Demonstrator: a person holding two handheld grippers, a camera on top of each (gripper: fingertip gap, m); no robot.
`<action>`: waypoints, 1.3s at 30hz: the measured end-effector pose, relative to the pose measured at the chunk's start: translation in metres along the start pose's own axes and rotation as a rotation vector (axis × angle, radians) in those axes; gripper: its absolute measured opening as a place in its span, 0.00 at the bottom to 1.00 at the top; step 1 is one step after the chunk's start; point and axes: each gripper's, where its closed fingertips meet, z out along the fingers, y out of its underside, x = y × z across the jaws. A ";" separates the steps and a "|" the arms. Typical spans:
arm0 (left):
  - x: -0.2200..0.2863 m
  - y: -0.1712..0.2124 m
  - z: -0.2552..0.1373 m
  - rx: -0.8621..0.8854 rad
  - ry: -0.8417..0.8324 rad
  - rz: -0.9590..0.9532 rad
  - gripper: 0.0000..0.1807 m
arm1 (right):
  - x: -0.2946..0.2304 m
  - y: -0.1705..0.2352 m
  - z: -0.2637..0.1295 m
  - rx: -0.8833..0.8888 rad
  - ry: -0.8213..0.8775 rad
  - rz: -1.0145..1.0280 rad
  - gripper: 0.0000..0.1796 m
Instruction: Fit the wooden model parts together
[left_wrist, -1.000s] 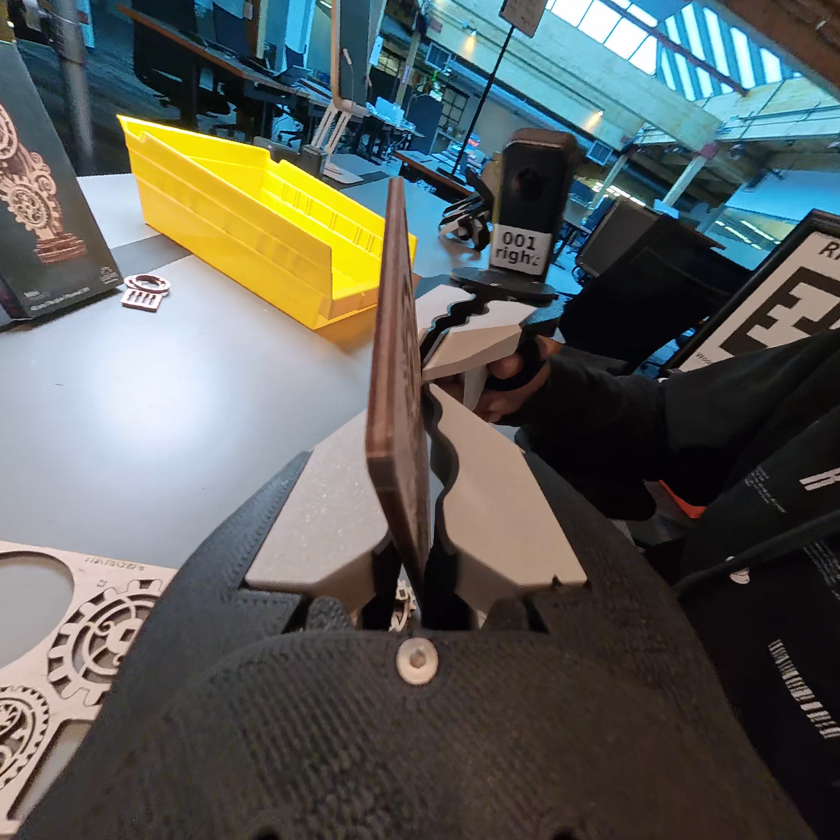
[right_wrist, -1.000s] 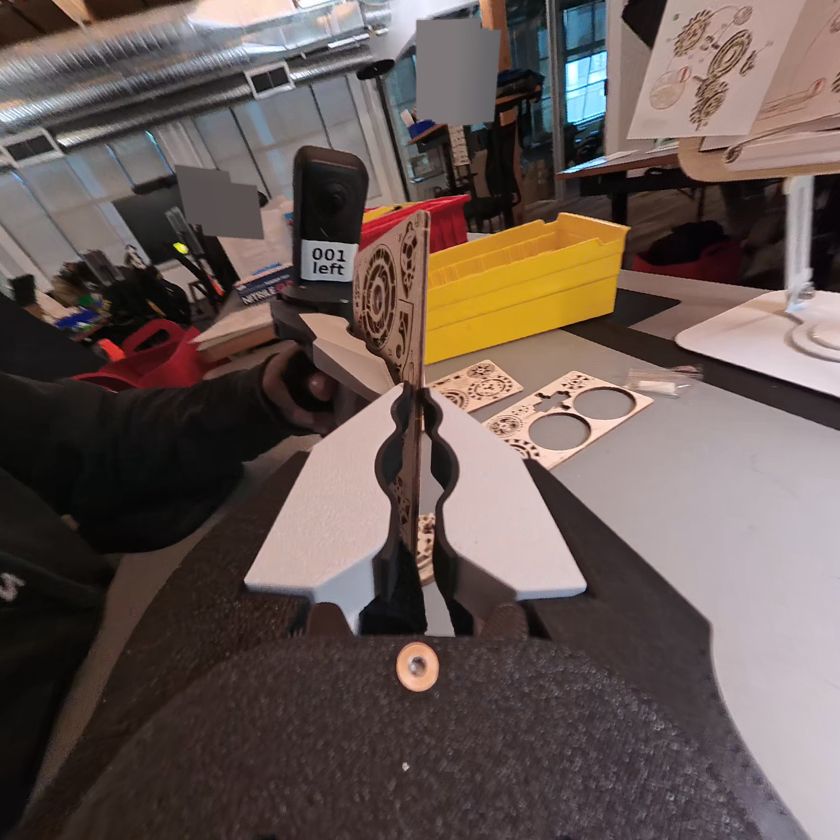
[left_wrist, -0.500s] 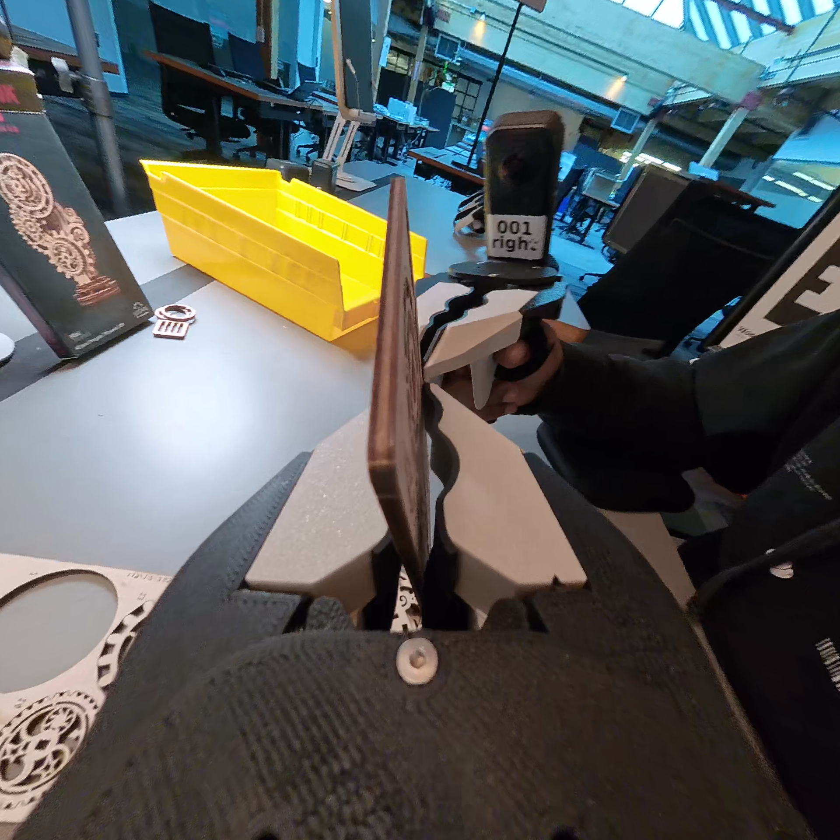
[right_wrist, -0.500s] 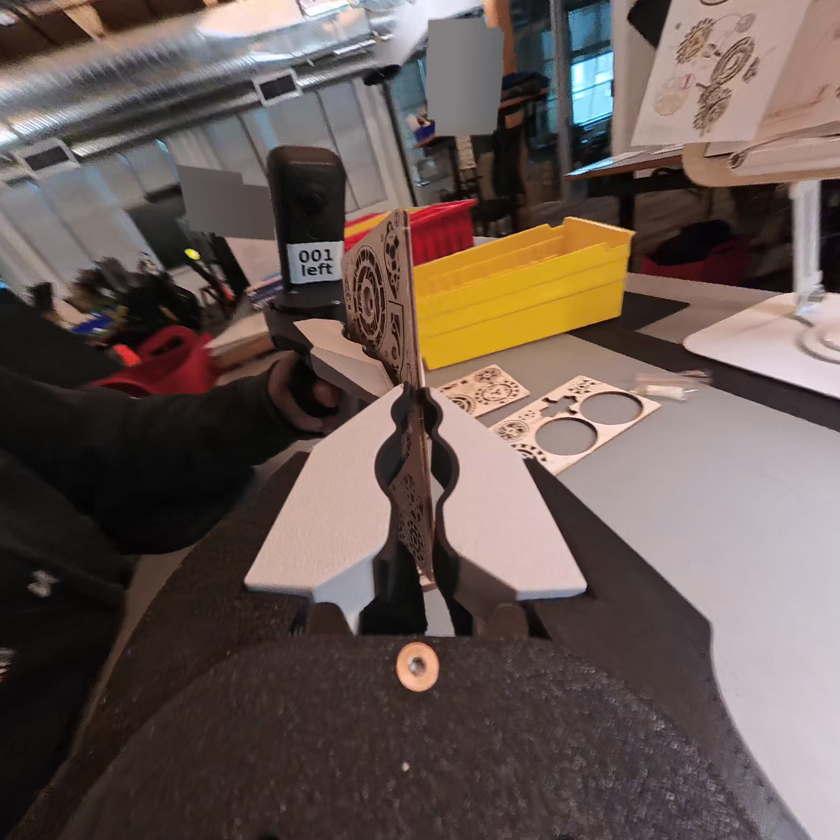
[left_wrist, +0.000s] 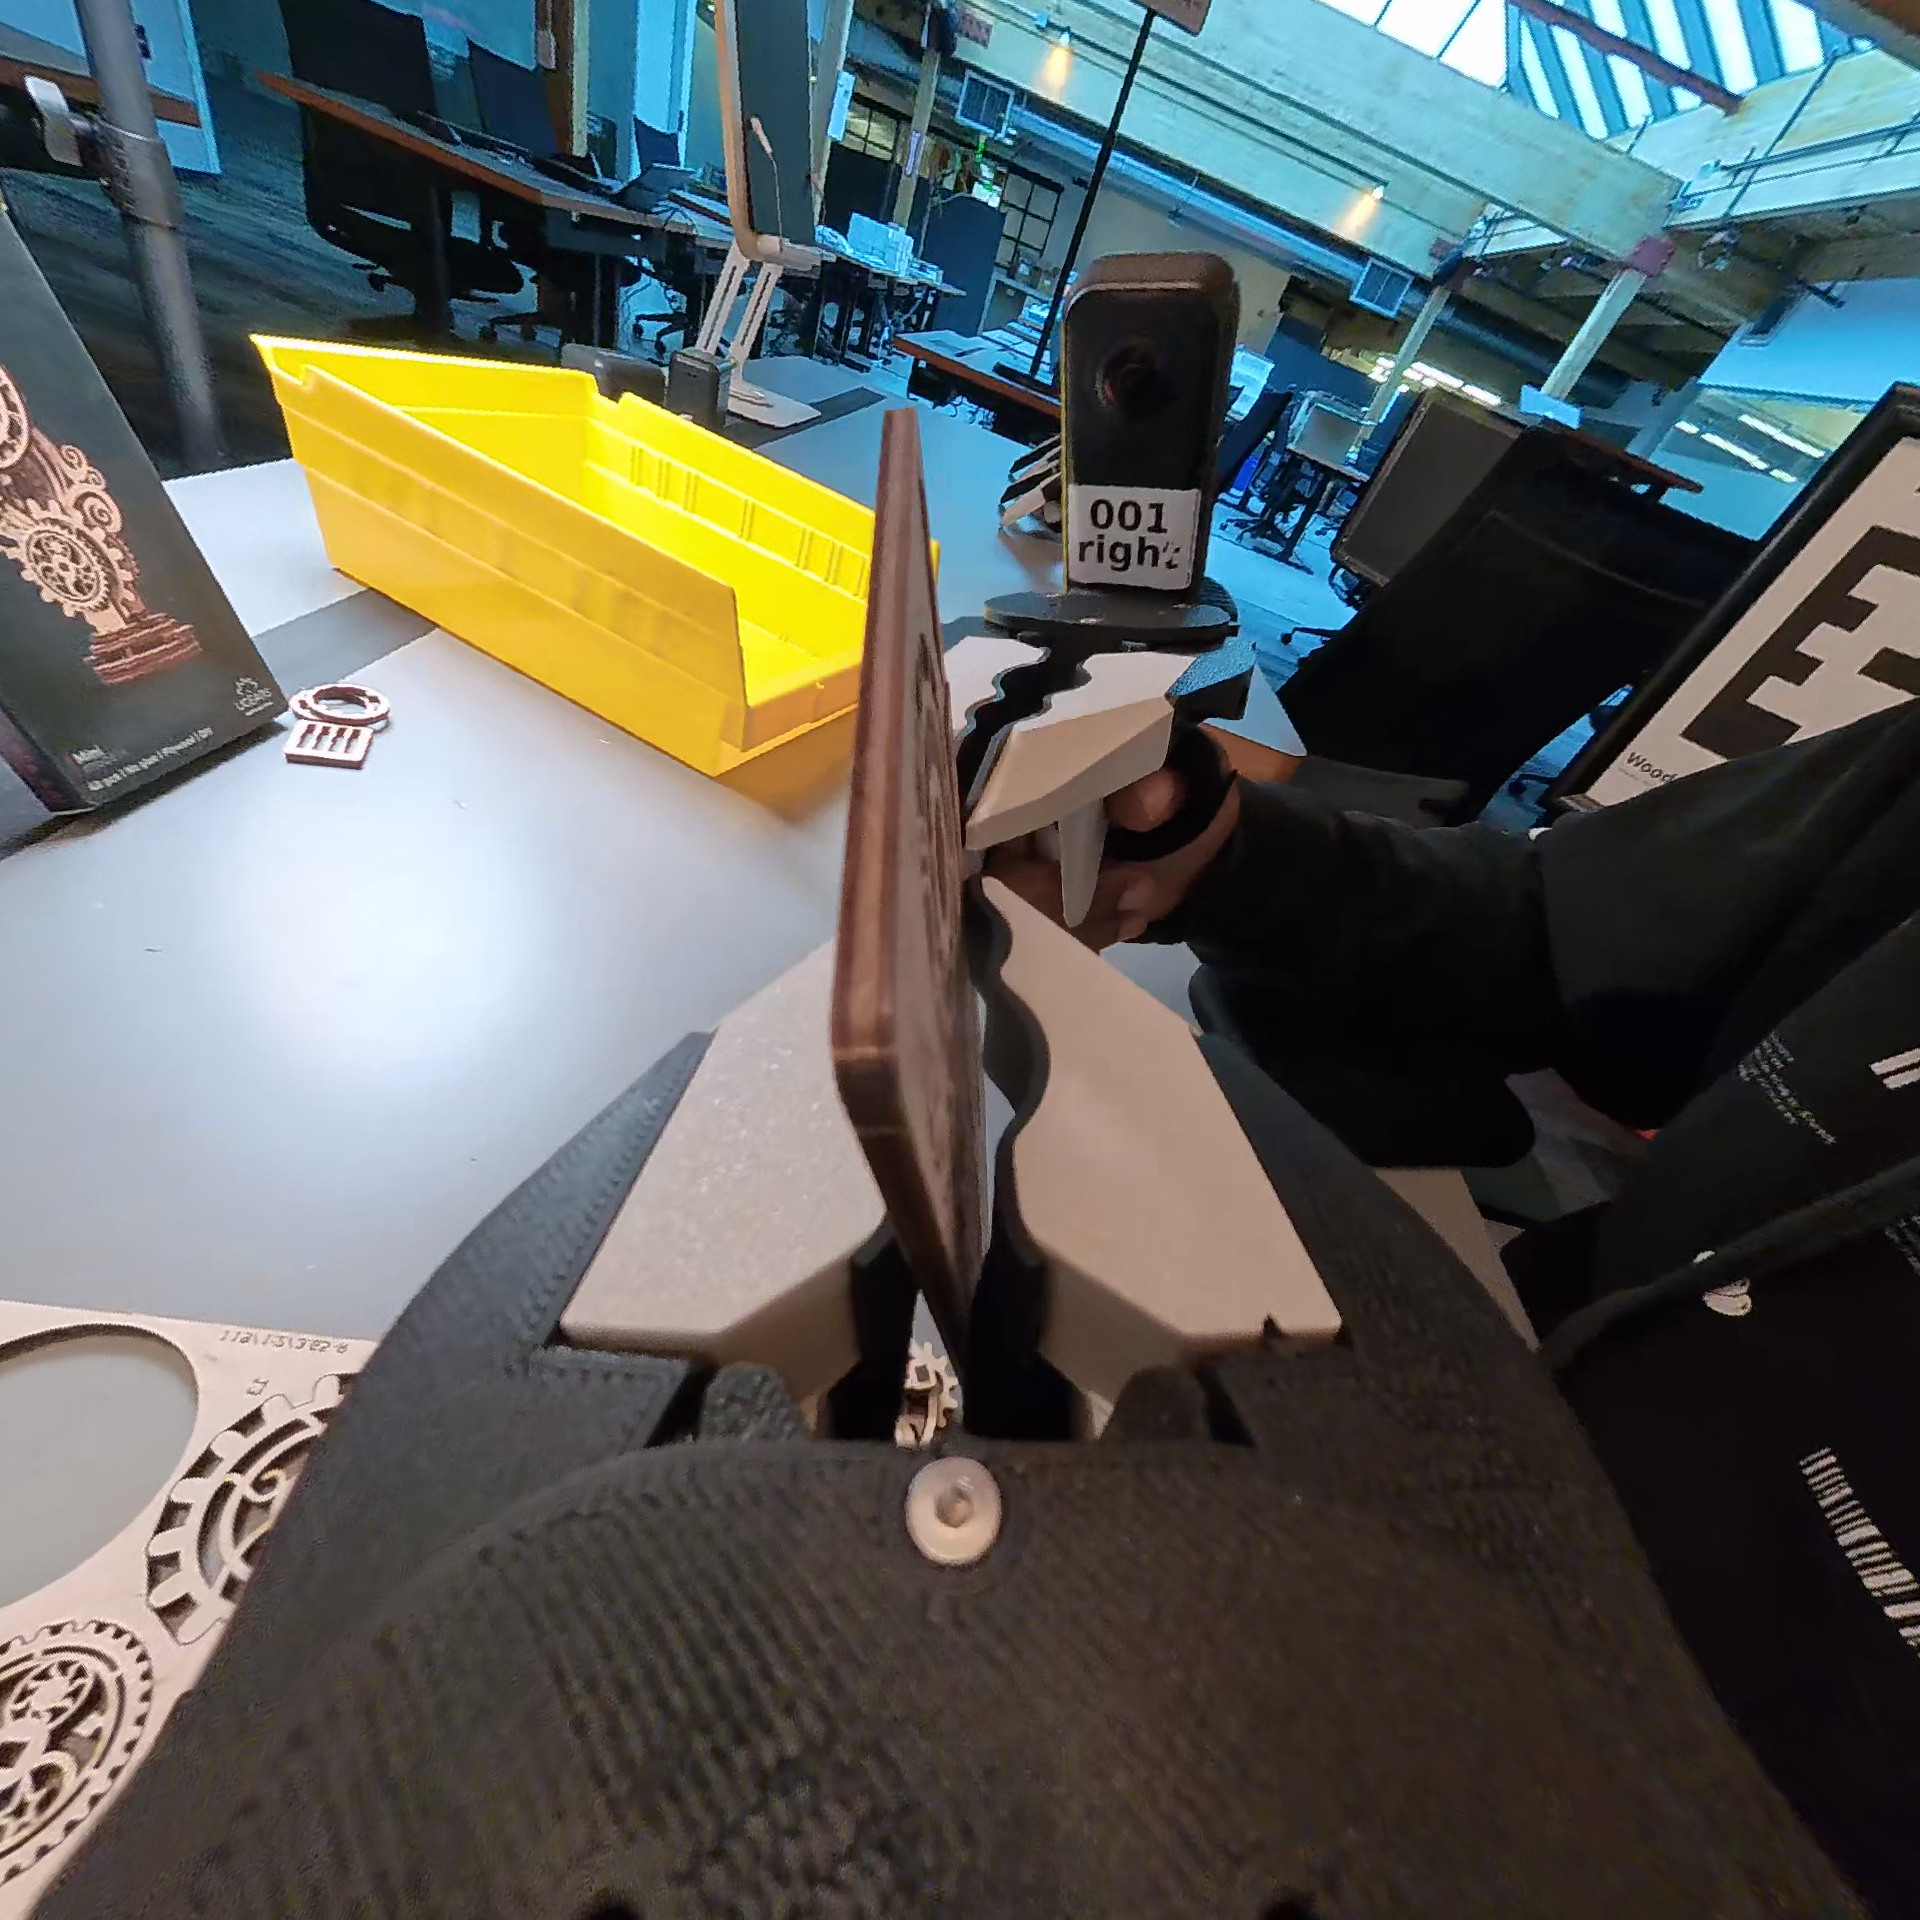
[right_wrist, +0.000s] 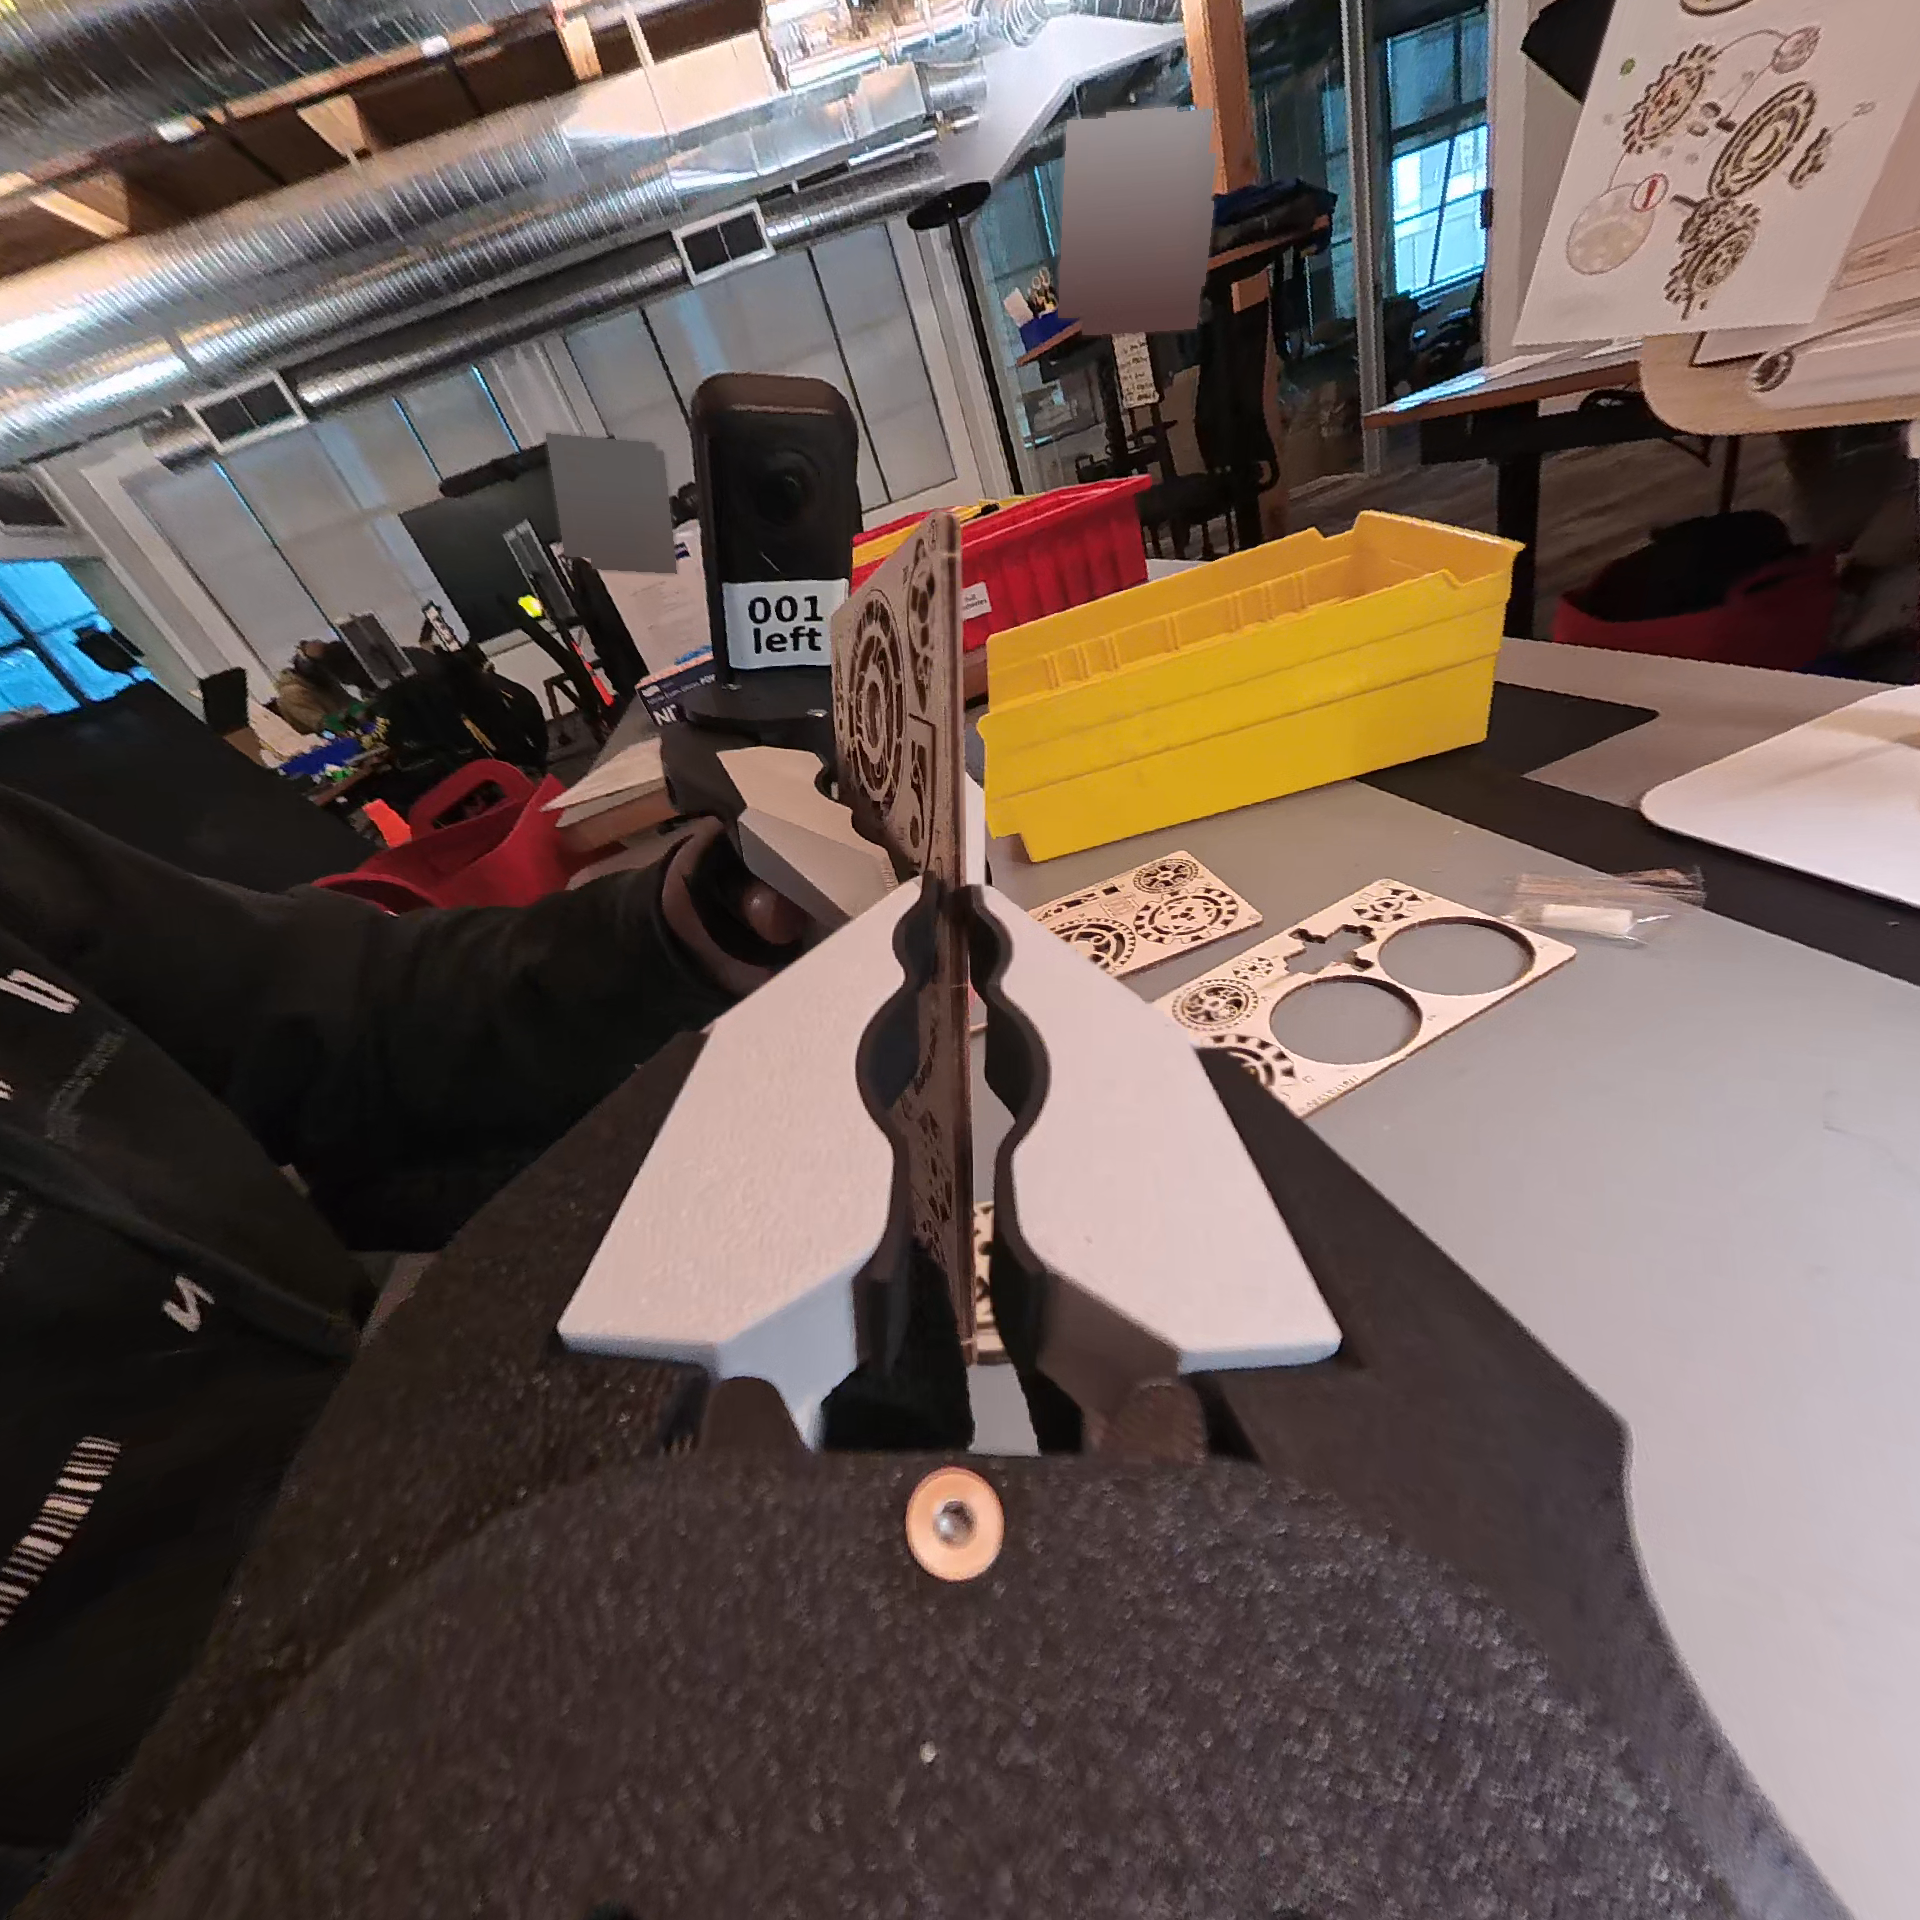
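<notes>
The laser-cut wooden sheet (left_wrist: 902, 935) stands edge-on above the table, clamped at opposite edges by left gripper (left_wrist: 961, 914) and right gripper (right_wrist: 951, 894); next, I judge, pressing a gear free.

A grey worktop (right_wrist: 1558, 1195) carries a yellow bin (right_wrist: 1236, 686) beyond the fingers, two cut-out wooden sheets (right_wrist: 1361, 987) just right of them, and a clear packet (right_wrist: 1605, 894) farther right.

yellow bin (left_wrist: 582, 561) on grey table (left_wrist: 312, 987) | red bin (right_wrist: 1049, 551) behind
</notes>
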 end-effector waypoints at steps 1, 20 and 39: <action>-0.001 0.000 0.000 -0.003 -0.008 0.005 0.01 | 0.001 0.000 0.000 -0.005 0.008 -0.007 0.02; 0.001 0.015 0.005 -0.161 -0.046 0.048 0.01 | 0.000 0.016 -0.010 -0.171 -0.007 -0.125 0.01; -0.019 0.012 0.000 -0.139 -0.238 0.154 0.01 | 0.018 0.013 0.001 -0.094 0.261 -0.291 0.01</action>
